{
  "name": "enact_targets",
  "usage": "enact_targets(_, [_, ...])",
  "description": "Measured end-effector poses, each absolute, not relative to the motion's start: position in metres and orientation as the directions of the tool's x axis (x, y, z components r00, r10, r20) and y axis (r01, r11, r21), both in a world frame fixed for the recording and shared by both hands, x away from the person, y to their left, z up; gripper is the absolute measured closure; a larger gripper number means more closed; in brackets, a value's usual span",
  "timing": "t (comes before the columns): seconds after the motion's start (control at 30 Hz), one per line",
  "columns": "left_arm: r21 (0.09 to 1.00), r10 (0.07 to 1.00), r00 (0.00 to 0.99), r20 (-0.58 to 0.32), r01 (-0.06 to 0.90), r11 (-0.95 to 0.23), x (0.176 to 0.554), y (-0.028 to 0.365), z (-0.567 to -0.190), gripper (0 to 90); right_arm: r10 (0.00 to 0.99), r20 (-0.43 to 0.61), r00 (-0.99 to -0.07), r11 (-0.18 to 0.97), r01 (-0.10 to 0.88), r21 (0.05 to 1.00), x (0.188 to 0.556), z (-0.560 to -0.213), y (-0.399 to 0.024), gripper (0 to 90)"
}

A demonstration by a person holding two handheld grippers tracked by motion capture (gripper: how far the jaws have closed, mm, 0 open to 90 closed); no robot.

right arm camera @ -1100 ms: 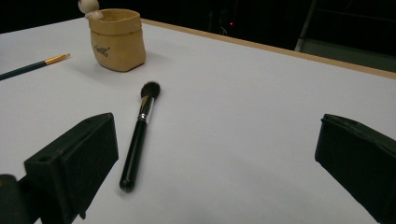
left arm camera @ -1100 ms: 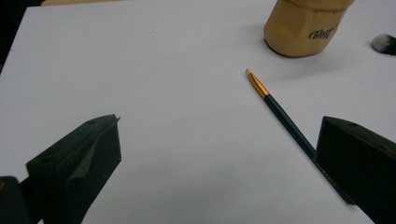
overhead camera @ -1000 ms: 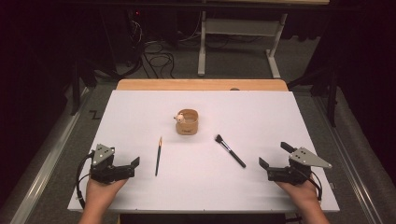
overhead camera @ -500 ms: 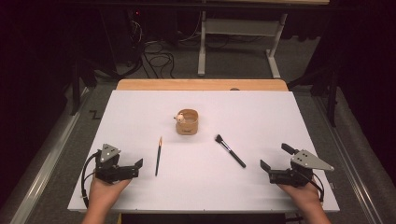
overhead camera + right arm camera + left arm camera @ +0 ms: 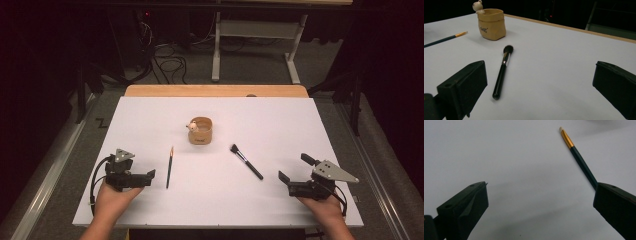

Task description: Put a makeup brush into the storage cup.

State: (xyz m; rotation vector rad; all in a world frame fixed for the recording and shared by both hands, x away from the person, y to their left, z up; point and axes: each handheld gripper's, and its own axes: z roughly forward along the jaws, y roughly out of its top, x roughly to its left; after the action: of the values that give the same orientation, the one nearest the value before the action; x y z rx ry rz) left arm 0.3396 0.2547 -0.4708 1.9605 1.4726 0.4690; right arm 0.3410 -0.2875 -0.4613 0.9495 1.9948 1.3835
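A thin dark paintbrush (image 5: 169, 167) with a gold ferrule lies left of centre on the white table (image 5: 300, 125). My left gripper (image 5: 150, 176) stands open just left of it. In the left gripper view the paintbrush (image 5: 580, 160) runs behind the right jaw, and my left gripper (image 5: 540, 187) holds nothing. A black makeup brush (image 5: 246, 161) lies right of centre, bristles toward a tan pouch-shaped cup (image 5: 200, 131). My right gripper (image 5: 295, 168) is open to its right. The right gripper view shows the makeup brush (image 5: 502, 71) ahead of the left jaw, the cup (image 5: 492, 23) beyond, and my empty right gripper (image 5: 539, 65).
A small white figure (image 5: 192, 126) perches on the cup's rim. A wooden strip (image 5: 215, 90) borders the table's far edge. Behind it are cables (image 5: 167, 60) on the floor and a metal frame leg (image 5: 216, 50).
My left gripper has shifted slightly to the right, toward the thin paintbrush. The right gripper has barely moved. Both stay open.
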Motion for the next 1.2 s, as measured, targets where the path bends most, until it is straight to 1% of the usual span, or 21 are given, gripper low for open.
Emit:
enact_targets(0.07, [0.654,0.946,0.308,-0.099,0.737,-0.171,0.34,0.256,-0.47,1.9,0.79,-0.029,-0.613,0.227,0.248,0.942,0.34,-0.461,-0.287,0.2])
enact_targets(0.1, [0.639,0.946,0.296,-0.133,0.755,-0.146,0.34,0.259,-0.469,3.4,0.788,-0.021,-0.615,0.221,0.25,0.943,0.34,-0.461,-0.288,0.2])
enact_targets(0.17, [0.609,0.947,0.274,-0.167,0.784,-0.12,0.341,0.262,-0.467,3.3,0.79,-0.021,-0.613,0.219,0.25,0.943,0.34,-0.462,-0.289,0.2])
enact_targets(0.4, [0.577,0.941,0.278,-0.196,0.808,-0.119,0.343,0.26,-0.457,3.9,0.785,-0.028,-0.619,0.225,0.244,0.943,0.338,-0.461,-0.289,0.2])
enact_targets(0.57, [0.546,0.938,0.288,-0.192,0.825,-0.142,0.346,0.256,-0.456,4.5,0.788,-0.021,-0.615,0.22,0.25,0.943,0.337,-0.46,-0.288,0.2])
enact_targets(0.63, [0.548,0.942,0.304,-0.145,0.817,-0.179,0.347,0.25,-0.457,4.6,0.788,-0.02,-0.616,0.218,0.248,0.944,0.337,-0.46,-0.289,0.2])
enact_targets(0.77, [0.533,0.939,0.313,-0.143,0.824,-0.194,0.349,0.245,-0.459,4.7,0.787,-0.022,-0.617,0.219,0.245,0.945,0.337,-0.46,-0.289,0.2])
enact_targets(0.93, [0.524,0.942,0.294,-0.162,0.834,-0.171,0.352,0.244,-0.461,4.6,0.789,-0.016,-0.614,0.218,0.255,0.942,0.336,-0.461,-0.288,0.2])
enact_targets(1.0, [0.496,0.942,0.296,-0.161,0.849,-0.182,0.354,0.244,-0.462,5.2,0.787,-0.016,-0.617,0.218,0.253,0.943,0.336,-0.461,-0.288,0.2])
enact_targets(1.07, [0.488,0.942,0.297,-0.159,0.853,-0.186,0.354,0.244,-0.462,5.2,0.787,-0.017,-0.617,0.218,0.252,0.943,0.336,-0.462,-0.288,0.2])
enact_targets(1.2, [0.489,0.939,0.304,-0.16,0.851,-0.192,0.354,0.244,-0.461,6.8,0.787,-0.012,-0.616,0.215,0.256,0.942,0.337,-0.462,-0.288,0.2])
